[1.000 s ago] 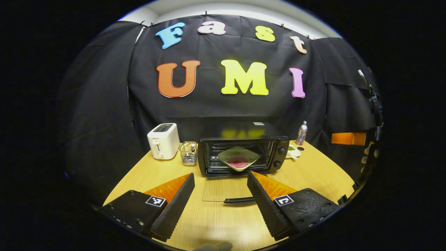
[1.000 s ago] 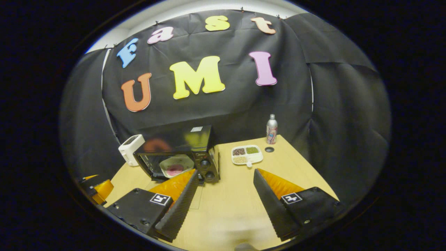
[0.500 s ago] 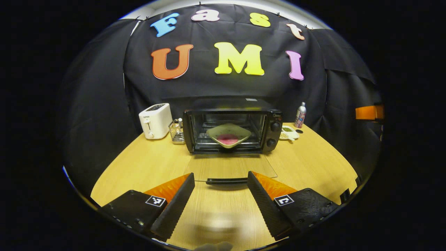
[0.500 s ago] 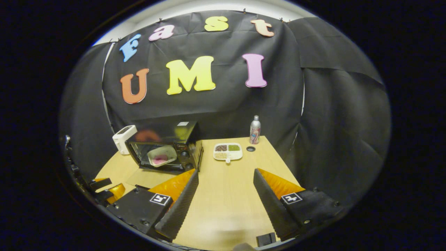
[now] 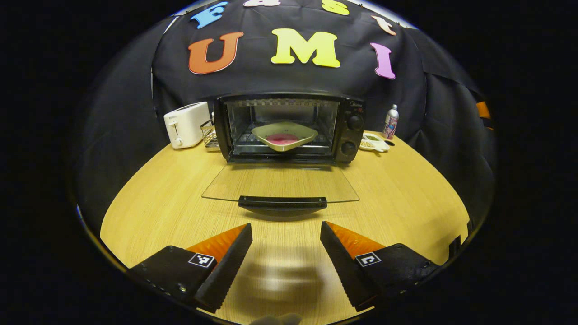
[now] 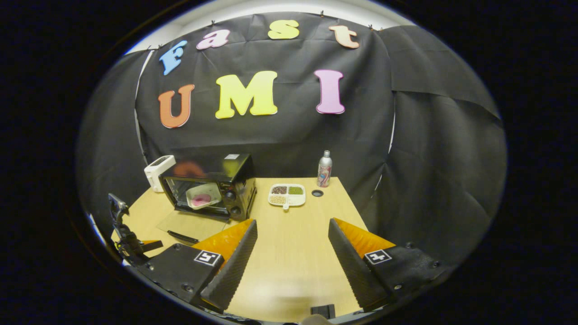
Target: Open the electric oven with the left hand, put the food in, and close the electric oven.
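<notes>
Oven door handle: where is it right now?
In the left gripper view the door handle lies dead ahead on the folded-down glass door, just beyond the open left gripper, in front of the oven.

I see a light wooden worktop across the lower frame — grain running front to back. Black cloth hangs creased behind and at right — a pale wall strip shows along the top.

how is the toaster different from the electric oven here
The toaster is white and small; the electric oven is black and clearly bigger. The toaster has slots on top, whereas the oven opens at the front: its glass door lies folded down flat, with a plate of food on the rack inside. Both stand at the table's back edge.
</notes>
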Available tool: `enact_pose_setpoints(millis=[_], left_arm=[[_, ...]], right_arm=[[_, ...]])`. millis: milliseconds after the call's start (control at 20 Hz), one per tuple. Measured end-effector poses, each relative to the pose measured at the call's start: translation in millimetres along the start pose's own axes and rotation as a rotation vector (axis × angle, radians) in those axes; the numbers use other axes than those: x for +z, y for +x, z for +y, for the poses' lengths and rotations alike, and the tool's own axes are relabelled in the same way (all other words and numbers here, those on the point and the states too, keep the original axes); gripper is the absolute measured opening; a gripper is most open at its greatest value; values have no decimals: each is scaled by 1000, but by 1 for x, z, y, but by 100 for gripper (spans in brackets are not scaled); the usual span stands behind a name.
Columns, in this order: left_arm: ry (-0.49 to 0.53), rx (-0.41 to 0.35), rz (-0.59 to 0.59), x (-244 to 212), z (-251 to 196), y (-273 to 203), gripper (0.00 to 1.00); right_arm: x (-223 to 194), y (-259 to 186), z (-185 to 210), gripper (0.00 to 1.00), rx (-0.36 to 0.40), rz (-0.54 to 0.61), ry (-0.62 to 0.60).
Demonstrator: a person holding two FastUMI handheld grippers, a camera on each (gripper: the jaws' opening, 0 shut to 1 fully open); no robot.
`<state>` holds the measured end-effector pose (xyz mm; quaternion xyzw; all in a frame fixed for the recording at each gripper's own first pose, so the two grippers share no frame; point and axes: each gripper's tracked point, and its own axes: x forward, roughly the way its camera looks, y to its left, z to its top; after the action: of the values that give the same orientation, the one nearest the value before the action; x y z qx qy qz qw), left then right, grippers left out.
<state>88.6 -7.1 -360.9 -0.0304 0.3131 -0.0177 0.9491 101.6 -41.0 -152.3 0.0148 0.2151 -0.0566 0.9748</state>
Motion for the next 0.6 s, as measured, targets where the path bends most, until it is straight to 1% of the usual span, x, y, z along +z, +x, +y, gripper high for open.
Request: enact_pose_setpoints(millis=[150, 200, 250, 300, 350, 550, 600], left_arm=[[-12, -7, 18, -4, -3, 17, 97], [-10, -6, 22, -5, -3, 21, 100], [-6, -8, 25, -5, -3, 27, 97], [-4, -10, 32, -7, -3, 34, 97], [0, -16, 41, -8, -4, 40, 97], [14, -22, 58, -10, -1, 57, 97], [18, -20, 62, -11, 1, 61, 97]], right_arm=[[-2, -2, -5, 95, -10, 5, -4], [-3, -2, -6, 100, -12, 12, 1], [-5, -1, -6, 100, -15, 16, 7], [-7, -1, -7, 100, -21, 24, 13], [-9, -2, -9, 95, -25, 31, 16], [-8, -1, -10, 95, -40, 30, 24], [-8, 0, -11, 100, -45, 33, 22]])
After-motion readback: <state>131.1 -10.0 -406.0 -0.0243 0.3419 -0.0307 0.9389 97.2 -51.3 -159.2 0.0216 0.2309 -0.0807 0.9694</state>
